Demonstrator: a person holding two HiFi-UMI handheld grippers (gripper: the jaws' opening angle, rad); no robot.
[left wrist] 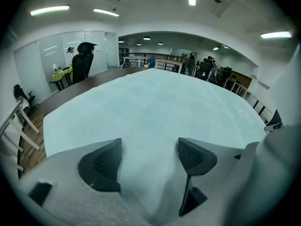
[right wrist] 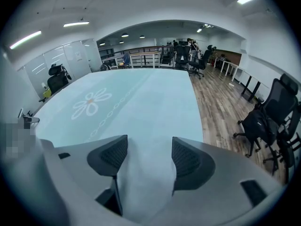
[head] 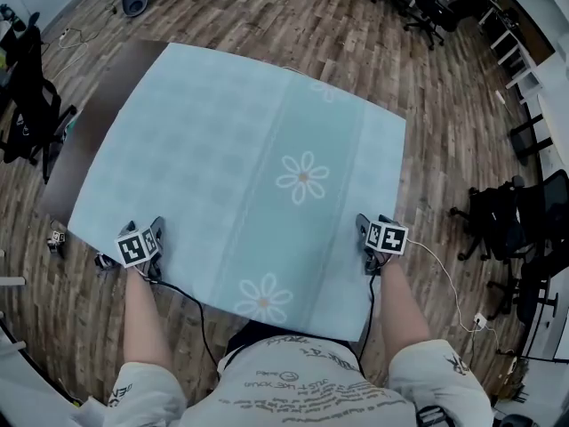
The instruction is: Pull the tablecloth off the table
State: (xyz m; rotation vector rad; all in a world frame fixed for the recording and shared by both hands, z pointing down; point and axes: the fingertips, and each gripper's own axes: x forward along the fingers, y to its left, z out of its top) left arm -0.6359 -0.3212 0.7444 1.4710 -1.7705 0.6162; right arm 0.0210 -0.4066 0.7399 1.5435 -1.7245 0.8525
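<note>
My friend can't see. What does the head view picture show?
A pale blue tablecloth with white daisies covers a brown table, seen from above. The person holds the left gripper and the right gripper at the cloth's two closest corners. Wooden floor and black office chairs surround the table.

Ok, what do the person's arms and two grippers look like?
The left gripper and right gripper are grey with dark ribbed pads on the jaws. Each carries a cube of black-and-white square markers and trails a cable. The person wears a light, printed short-sleeved T-shirt.
</note>
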